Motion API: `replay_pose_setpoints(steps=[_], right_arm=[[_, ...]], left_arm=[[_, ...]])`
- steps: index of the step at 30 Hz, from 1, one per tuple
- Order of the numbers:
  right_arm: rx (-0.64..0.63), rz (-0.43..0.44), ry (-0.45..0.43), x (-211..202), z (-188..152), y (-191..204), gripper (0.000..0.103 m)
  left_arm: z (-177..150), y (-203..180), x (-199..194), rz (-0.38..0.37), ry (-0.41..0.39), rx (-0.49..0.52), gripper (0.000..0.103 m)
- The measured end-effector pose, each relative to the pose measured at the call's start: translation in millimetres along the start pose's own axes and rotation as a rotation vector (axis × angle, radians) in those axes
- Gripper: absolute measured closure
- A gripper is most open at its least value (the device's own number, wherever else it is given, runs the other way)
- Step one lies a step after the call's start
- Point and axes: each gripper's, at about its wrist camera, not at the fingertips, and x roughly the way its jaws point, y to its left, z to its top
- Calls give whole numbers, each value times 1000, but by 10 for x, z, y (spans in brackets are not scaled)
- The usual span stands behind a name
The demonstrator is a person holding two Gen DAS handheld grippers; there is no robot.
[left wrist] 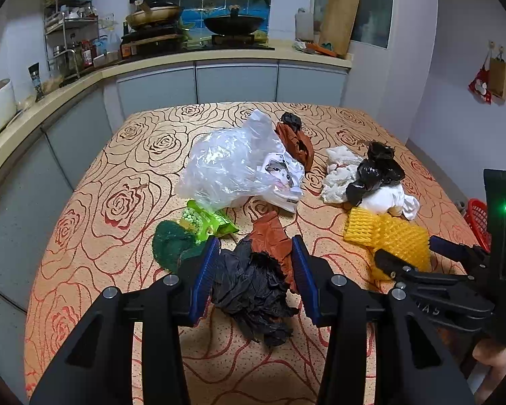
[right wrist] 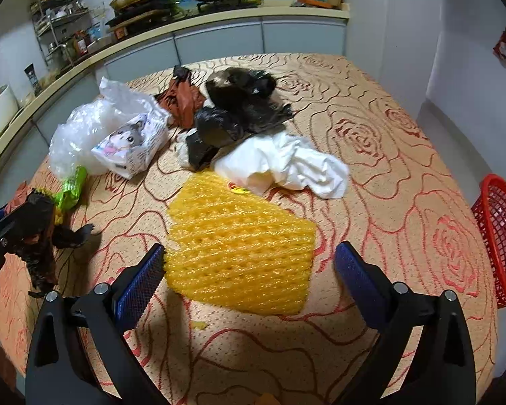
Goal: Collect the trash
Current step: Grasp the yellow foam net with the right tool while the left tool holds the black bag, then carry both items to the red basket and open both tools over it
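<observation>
Our left tongs (left wrist: 254, 271) pinch the black bag (left wrist: 253, 290) near the table's (right wrist: 404, 155) front edge, while our right tongs (right wrist: 249, 270) spread around the yellow net (right wrist: 239, 249), ready to grab it for the red basket (right wrist: 499, 236).

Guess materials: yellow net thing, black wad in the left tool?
Yellow net: looks like soft foam mesh, matte, with an open diamond lattice. Black wad: likely thin plastic film, finely crinkled, faint sheen; left tool is pinching it.

Yellow foam net (right wrist: 239, 253), black bag (left wrist: 253, 290), red basket (right wrist: 499, 236), rose-patterned orange tablecloth (right wrist: 388, 155)
</observation>
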Motion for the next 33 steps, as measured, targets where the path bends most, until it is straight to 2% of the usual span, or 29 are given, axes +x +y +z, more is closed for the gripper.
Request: replay_pose_setpoints(steps=[9,12,20,33], right_arm=[[14,30,27,-18,-49,-125,53],[25,39,23,-90,-81,-189,58],[54,24,-12,-299,-74,-376,59],[104,4,-102,-651,56,-759,59]], left_arm=[[-6,-21,-14,8,1,3,60],[-3,-34,-29,9,-1,3,61],[45,-136,-85,4,-13,14,60],[185,-532,-188,-19,-44,73,60]])
